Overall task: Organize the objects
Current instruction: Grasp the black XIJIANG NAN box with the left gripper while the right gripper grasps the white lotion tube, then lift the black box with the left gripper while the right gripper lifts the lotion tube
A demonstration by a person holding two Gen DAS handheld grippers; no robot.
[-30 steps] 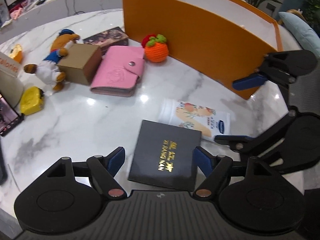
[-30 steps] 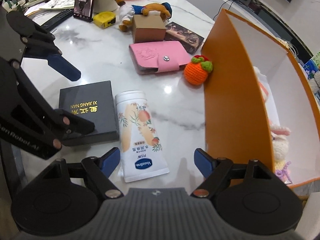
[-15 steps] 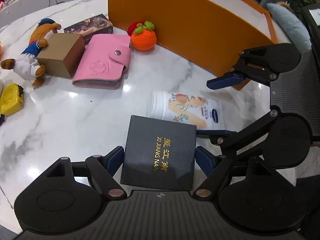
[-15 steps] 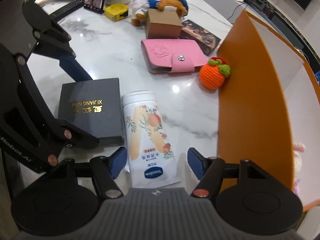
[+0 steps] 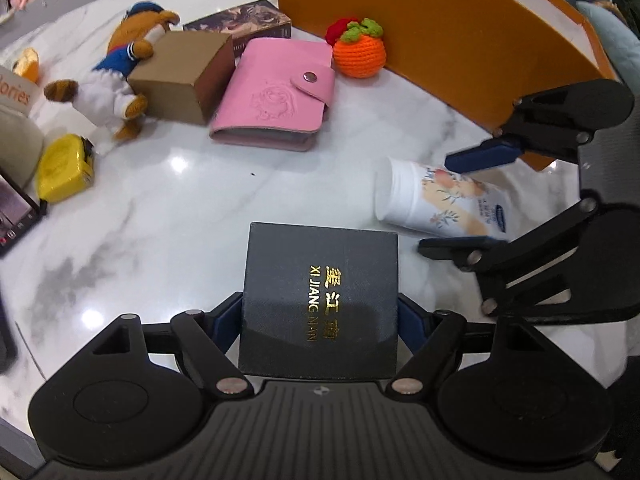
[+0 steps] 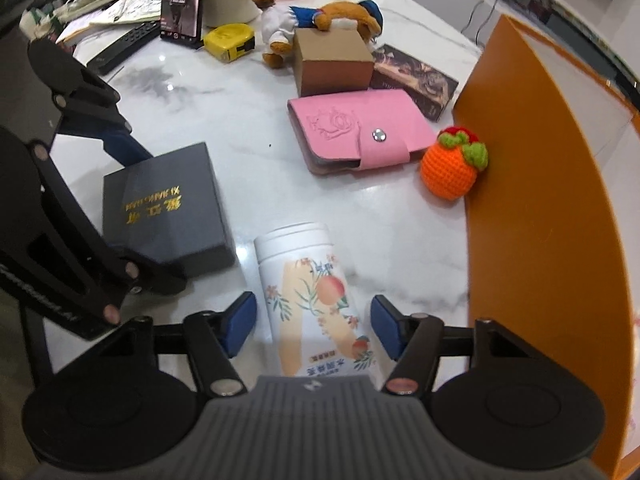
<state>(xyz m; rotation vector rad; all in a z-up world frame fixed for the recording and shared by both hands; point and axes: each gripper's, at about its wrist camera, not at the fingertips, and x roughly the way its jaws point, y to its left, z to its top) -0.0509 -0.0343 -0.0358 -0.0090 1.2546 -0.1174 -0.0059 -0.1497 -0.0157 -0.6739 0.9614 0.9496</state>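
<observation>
Since the earlier frames both grippers have dropped closer to the marble tabletop (image 5: 168, 216), and the right gripper's (image 6: 312, 322) jaws have just been closing around the lotion tube (image 6: 316, 300). The tube lies flat between them, cap end far, with a gap showing on each side: not yet pinched. The left gripper (image 5: 320, 322) stands spread astride the near end of the black gift box (image 5: 320, 292); whether its pads touch the box sides cannot be told.

Step in hand, as judged: a paired pick-up. Next move calls for closing on both items, then lifting clear toward the orange bin (image 6: 552, 208) at far right.

Surface: glossy, glare-spotted, cluttered. A pink card wallet (image 5: 276, 96), crocheted orange (image 5: 360, 54), cardboard box (image 5: 180, 76), plush toy (image 5: 116, 80) and yellow tape measure (image 5: 64, 168) lie well apart, far side.
</observation>
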